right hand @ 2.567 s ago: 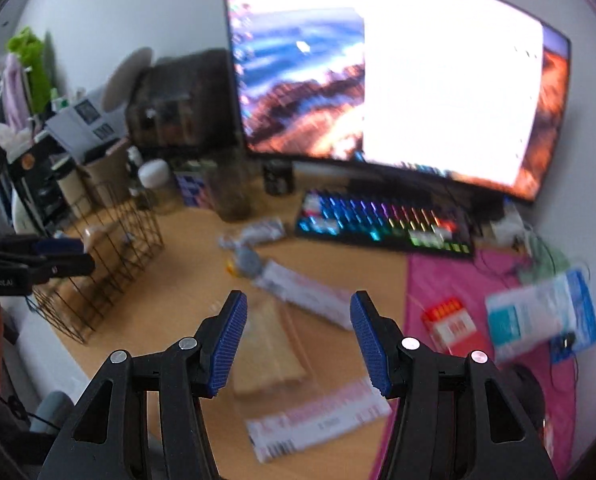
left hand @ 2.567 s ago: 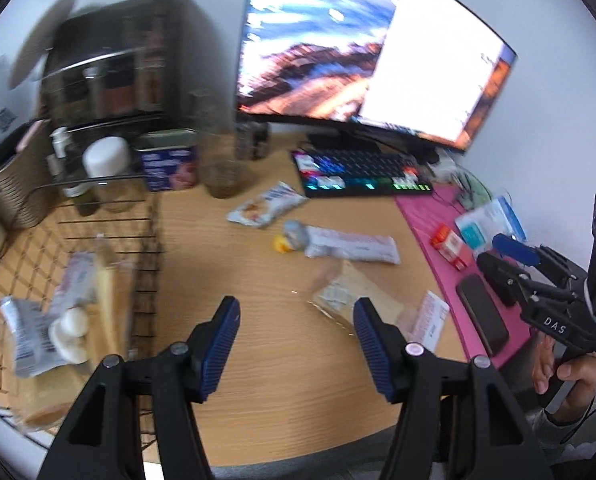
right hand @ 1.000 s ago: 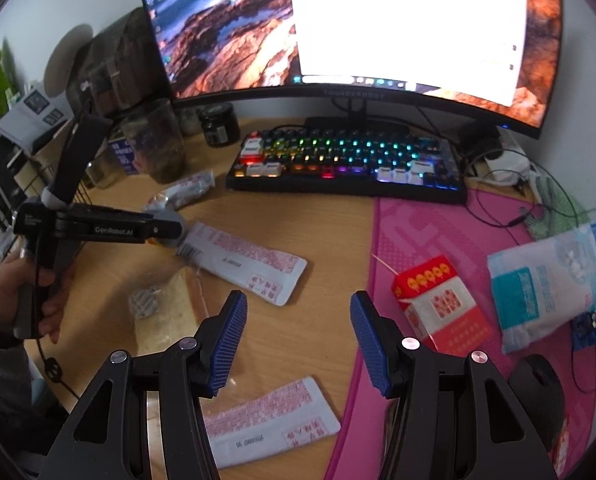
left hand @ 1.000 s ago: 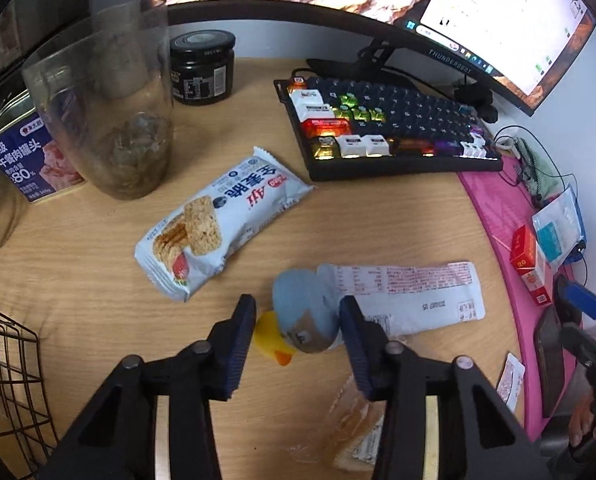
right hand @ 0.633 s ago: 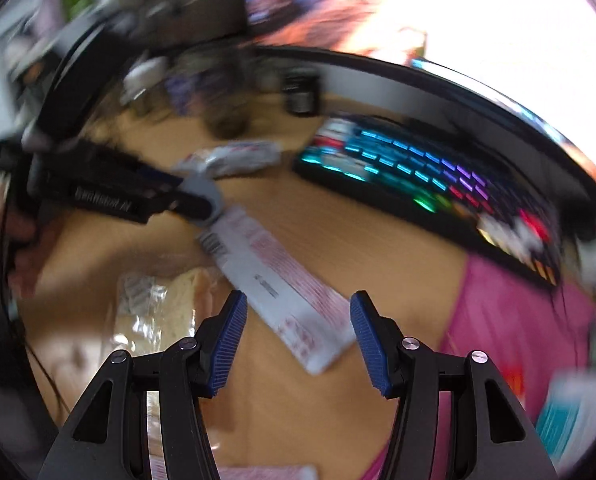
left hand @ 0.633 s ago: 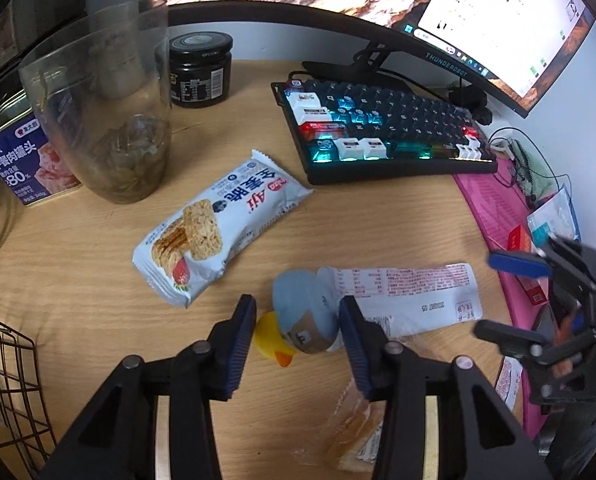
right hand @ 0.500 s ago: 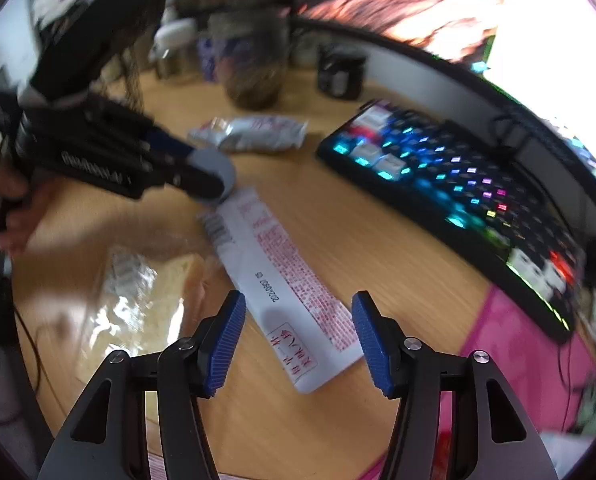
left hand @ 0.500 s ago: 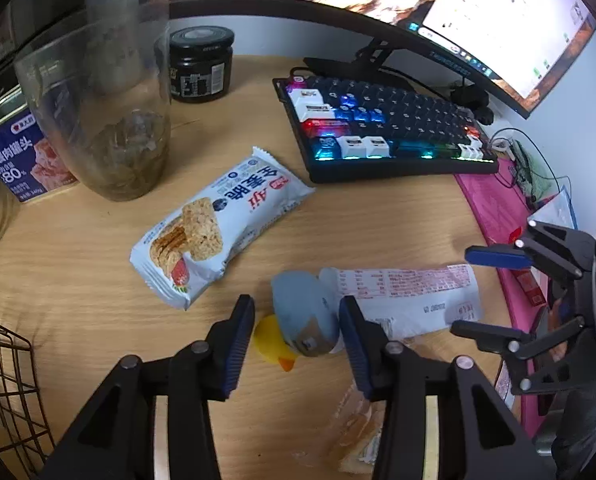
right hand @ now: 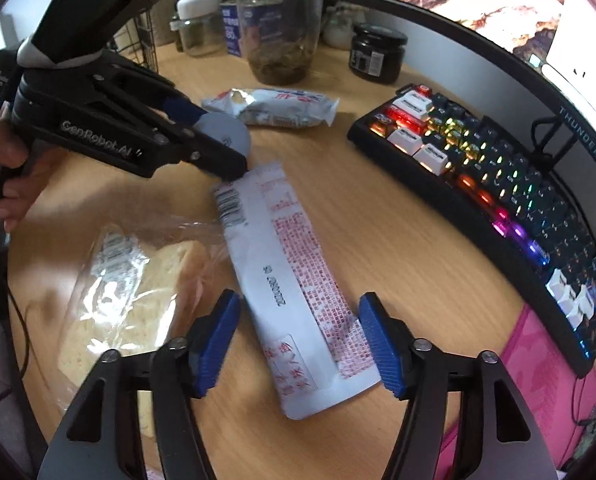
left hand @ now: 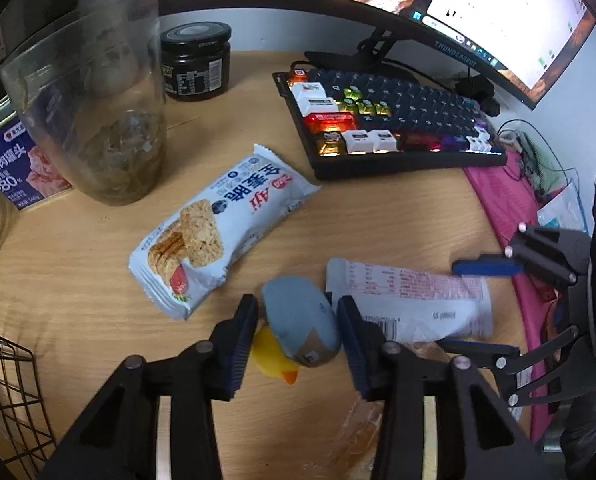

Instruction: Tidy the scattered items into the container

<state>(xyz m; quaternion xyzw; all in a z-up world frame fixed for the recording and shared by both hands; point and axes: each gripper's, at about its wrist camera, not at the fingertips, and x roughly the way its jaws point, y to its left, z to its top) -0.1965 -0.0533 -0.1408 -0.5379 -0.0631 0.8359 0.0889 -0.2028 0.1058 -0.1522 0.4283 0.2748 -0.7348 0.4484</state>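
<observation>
My left gripper (left hand: 296, 332) is closed around a small yellow duck toy with a blue-grey cap (left hand: 298, 326); both pads touch its sides on the desk. It also shows in the right wrist view (right hand: 226, 134). My right gripper (right hand: 300, 344) is open, its fingers on either side of the near end of a long white snack packet with red print (right hand: 294, 280), which also shows in the left wrist view (left hand: 410, 300). A bagged bread slice (right hand: 130, 292) lies left of it. A white oat-bar packet (left hand: 222, 228) lies beyond the duck. The wire basket (left hand: 6, 396) is at the left edge.
A lit keyboard (left hand: 382, 120) and a monitor stand at the back. A clear jar (left hand: 94, 120), a black jar (left hand: 196, 62) and a blue tin (left hand: 14, 172) stand at the back left. A pink mat (right hand: 538, 400) covers the right side.
My left gripper has stayed around the duck. My right gripper has swung down and left from above the pink mat to straddle the long white packet.
</observation>
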